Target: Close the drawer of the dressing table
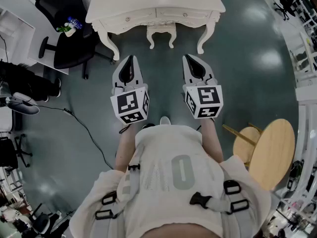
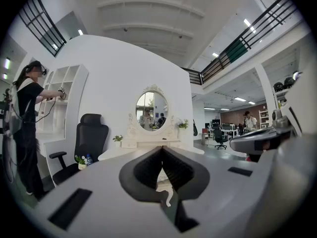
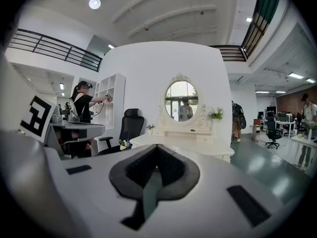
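The left claw [image 1: 130, 59] has its jaws pressed together, the dark pads meeting at the tip with nothing between them, which shows plainly in the left gripper view [image 2: 162, 149]. The right claw [image 1: 189, 57] is just the same, tips together and empty [image 3: 156, 147]. The two are held side by side, a little apart, both pointing about level at the white dressing table [image 1: 124, 4] – it stands ahead of them, well short of touching either tip.

The drawer fronts [image 1: 173, 15] run along the table's near edge straight beyond the claw tips, and in the head view they look flush with the frame. A small white stool [image 1: 161, 32] sits tucked under the table, ahead of the gap between the claws. Above the table top, dead ahead of both claws, rises an oval mirror [image 2: 152, 110] [image 3: 181, 100].

Off to the left of the left claw is a black office chair [image 1: 69, 46], and a dark cable [image 1: 84, 128] trails over the floor on that side. Behind and to the right of the right claw stands a round wooden stool [image 1: 271, 152]. Far to the left of both claws a person in black [image 2: 22, 133] [image 3: 81, 105] reaches into white shelving.
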`<action>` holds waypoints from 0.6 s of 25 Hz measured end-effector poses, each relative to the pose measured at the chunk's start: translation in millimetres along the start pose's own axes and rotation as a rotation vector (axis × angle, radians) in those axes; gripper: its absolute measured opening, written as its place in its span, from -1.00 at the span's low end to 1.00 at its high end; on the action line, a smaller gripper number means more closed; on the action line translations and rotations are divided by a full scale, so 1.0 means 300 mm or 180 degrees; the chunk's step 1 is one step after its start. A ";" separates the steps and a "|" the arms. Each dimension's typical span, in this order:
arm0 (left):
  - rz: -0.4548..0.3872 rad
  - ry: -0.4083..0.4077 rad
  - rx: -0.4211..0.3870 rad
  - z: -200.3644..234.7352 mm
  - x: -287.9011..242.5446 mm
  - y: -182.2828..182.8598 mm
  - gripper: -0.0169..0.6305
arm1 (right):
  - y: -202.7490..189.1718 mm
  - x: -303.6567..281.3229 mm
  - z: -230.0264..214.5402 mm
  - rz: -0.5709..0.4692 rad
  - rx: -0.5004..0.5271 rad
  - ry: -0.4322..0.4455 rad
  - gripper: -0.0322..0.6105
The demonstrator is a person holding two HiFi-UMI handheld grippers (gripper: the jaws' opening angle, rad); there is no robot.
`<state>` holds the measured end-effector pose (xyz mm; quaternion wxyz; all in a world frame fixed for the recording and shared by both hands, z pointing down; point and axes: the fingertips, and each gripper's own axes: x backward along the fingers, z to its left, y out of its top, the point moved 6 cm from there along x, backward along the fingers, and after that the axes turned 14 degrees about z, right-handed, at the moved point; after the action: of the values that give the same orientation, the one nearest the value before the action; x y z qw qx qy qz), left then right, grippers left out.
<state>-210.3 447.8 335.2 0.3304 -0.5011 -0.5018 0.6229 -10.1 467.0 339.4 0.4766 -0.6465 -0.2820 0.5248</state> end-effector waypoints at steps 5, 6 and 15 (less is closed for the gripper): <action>0.0012 -0.0020 -0.0009 -0.006 -0.014 -0.003 -0.89 | -0.003 -0.010 -0.016 0.0009 -0.0030 0.0013 -0.88; 0.0016 -0.0020 -0.0004 -0.006 -0.014 -0.003 -0.89 | -0.004 -0.010 -0.018 0.0014 -0.0033 0.0013 -0.88; 0.0098 -0.0008 0.0159 0.022 -0.010 -0.030 -0.89 | -0.015 -0.029 -0.008 0.0027 -0.0099 0.0129 -0.87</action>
<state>-216.7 445.7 344.8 0.3325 -0.4996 -0.4787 0.6409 -9.6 460.4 347.0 0.4698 -0.6655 -0.2777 0.5091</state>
